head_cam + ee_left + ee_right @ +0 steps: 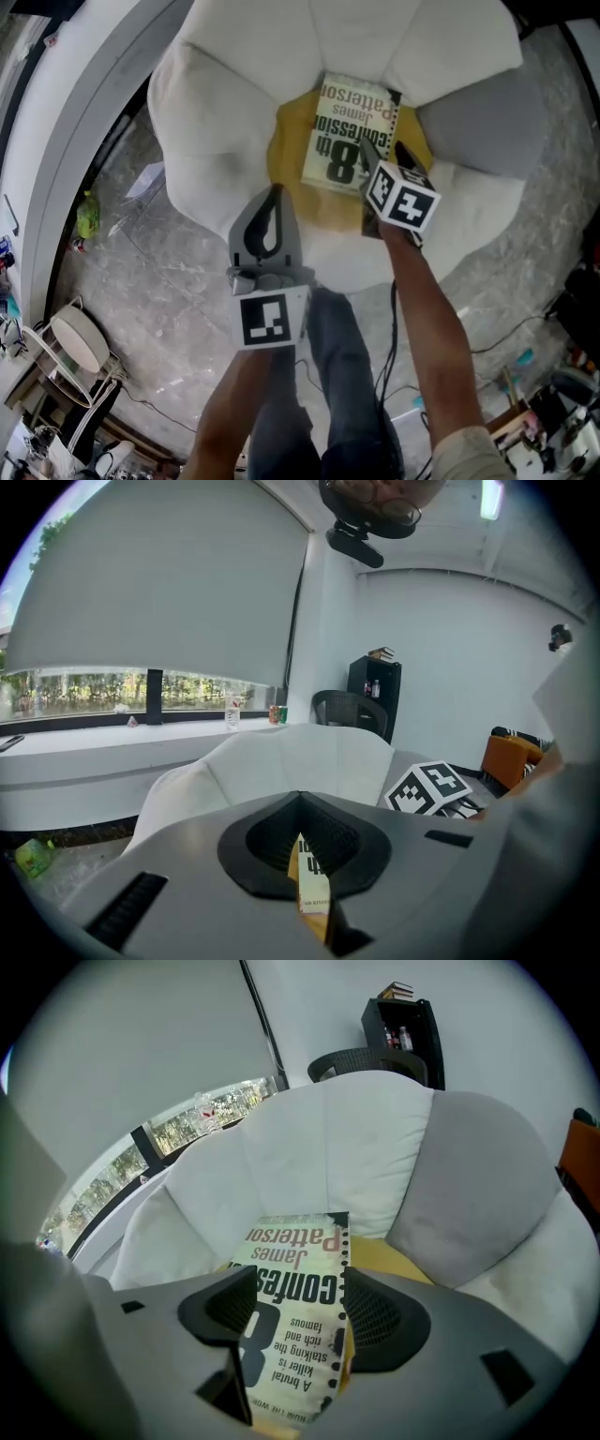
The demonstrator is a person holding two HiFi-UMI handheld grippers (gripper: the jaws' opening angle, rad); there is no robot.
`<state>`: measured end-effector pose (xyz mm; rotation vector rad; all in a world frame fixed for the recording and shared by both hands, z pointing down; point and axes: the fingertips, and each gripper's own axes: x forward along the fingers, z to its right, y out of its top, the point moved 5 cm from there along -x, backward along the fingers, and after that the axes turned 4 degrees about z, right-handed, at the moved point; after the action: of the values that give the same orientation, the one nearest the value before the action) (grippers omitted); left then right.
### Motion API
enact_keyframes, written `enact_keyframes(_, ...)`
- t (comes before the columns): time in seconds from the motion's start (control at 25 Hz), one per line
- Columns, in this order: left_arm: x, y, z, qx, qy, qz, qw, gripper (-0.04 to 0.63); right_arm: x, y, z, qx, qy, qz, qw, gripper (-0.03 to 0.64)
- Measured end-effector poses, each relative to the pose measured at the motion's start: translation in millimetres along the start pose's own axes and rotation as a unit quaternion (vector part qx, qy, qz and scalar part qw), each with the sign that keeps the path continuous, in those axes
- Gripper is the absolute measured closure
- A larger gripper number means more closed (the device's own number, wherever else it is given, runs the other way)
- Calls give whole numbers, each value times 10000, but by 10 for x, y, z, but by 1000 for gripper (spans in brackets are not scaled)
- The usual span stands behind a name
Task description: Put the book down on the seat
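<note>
A paperback book (352,131) lies face up on the yellow seat cushion (286,155) of a white petal-shaped armchair (234,94). My right gripper (382,161) is at the book's near right corner. Seen from the right gripper view, its jaws stand wide apart around the book (300,1335) and the pads do not press on it. The yellow seat (394,1255) shows beside the book. My left gripper (274,192) hovers over the chair's front edge, shut and holding nothing. In the left gripper view a sliver of the book (309,883) shows past the left gripper (300,803).
A grey cushion (478,122) leans at the chair's right side. The person's legs (337,375) stand right in front of the chair. On the marble floor lie a green bottle (87,214), paper (145,181) and cables. A round stool (75,337) is at lower left.
</note>
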<state>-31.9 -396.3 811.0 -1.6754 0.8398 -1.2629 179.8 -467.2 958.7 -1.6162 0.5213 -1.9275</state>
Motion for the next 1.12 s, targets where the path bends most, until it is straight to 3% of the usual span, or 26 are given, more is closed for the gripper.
enact_keyframes(0.2,-38,99,21,33,-29,51,10000,591,-116,8,-153,107,313,62,9994,337)
enact_keyframes(0.44,-116,241,28,54,-42,91,9999,591,-331,14,-242,167,289,154,9993,493)
enact_keyframes(0.56,-181,337,31,127,-63,82,9999,591,-488,70,-290,189,234,227,9993,607)
enact_keyframes(1.12,-648,1341,62,317,-264,370,9985,591,-1721,840,-852,215,636,910,9936,612)
